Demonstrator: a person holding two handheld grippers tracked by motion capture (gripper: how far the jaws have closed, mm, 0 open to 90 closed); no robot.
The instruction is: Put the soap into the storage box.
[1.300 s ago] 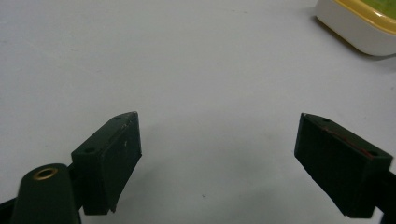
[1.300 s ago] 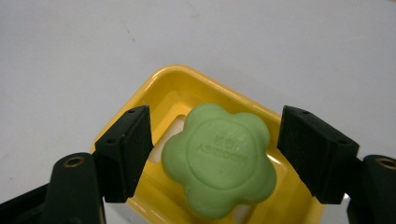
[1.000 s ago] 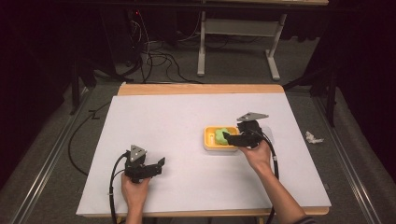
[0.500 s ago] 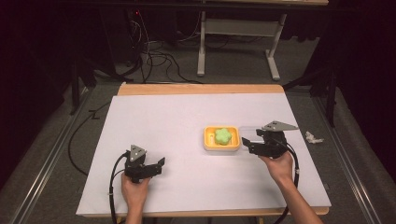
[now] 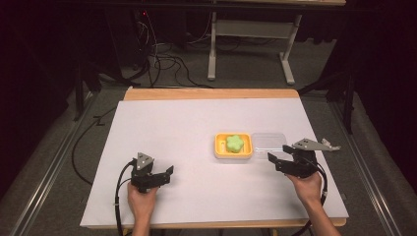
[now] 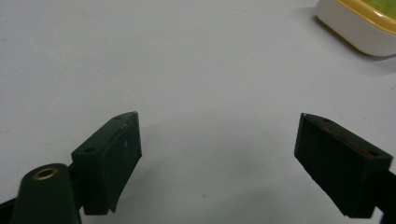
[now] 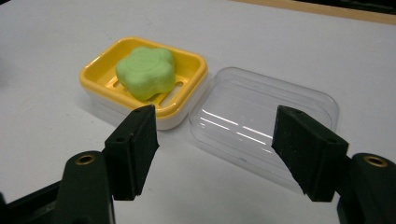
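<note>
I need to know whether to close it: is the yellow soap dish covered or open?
Open. The green flower-shaped soap sits exposed in the yellow soap dish; the clear plastic lid lies on the table beside it.

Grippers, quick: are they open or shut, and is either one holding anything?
Left gripper: open, holding nothing.
Right gripper: open, holding nothing, facing the clear lid.

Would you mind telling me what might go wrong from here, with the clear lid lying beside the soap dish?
The clear lid is thin and lies flat, so the open right gripper may slip off it. It touches the yellow soap dish, so pushing it could shift the dish and green soap.
</note>
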